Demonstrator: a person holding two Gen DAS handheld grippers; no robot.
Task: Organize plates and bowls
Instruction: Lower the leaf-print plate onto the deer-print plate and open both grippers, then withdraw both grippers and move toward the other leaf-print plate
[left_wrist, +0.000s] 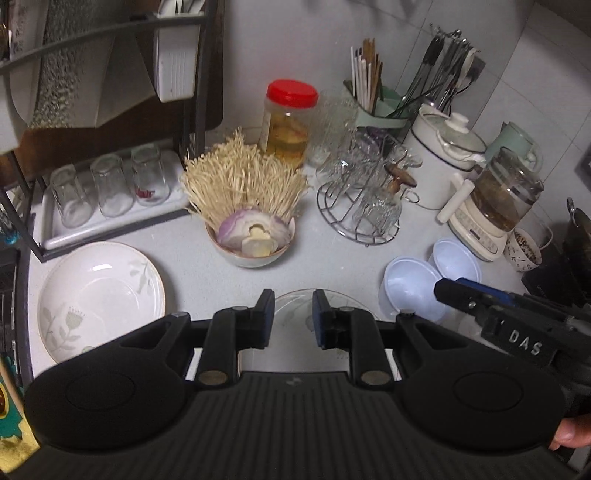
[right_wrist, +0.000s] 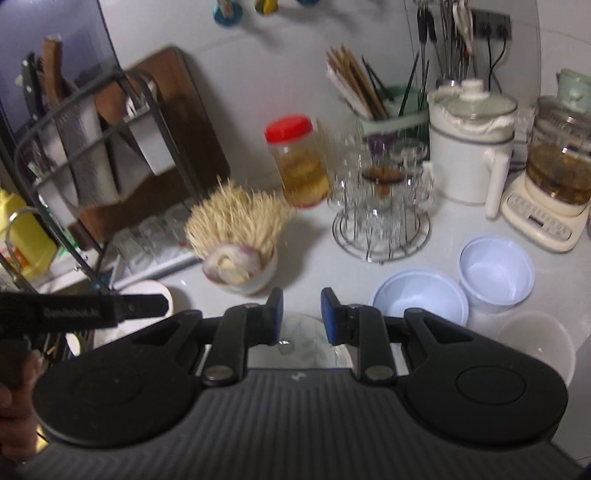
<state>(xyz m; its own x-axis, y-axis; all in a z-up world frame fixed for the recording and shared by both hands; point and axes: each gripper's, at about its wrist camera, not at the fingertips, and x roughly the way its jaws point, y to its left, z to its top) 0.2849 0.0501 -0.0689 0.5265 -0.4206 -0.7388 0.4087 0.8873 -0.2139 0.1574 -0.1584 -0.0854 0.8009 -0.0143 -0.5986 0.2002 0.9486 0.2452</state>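
crowded pale countertop (left_wrist: 192, 266) against a tiled wall (left_wrist: 399, 40); left gripper (left_wrist: 293, 319) and right gripper (right_wrist: 302, 315) narrow, empty

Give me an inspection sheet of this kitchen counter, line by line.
Surface: white countertop, crowded.
Job's things: floral plate at left; floral dish under both tools; two pale blue bowls side by side at right.
Clutter: bowl of enoki and onion, red-lidded jar, glass rack, chopstick holder, white pot, kettle.
Grippers: left tool and right tool slightly open, empty.
Cables: plugs at wall socket.
Surroundings: dish rack holding upturned glasses.
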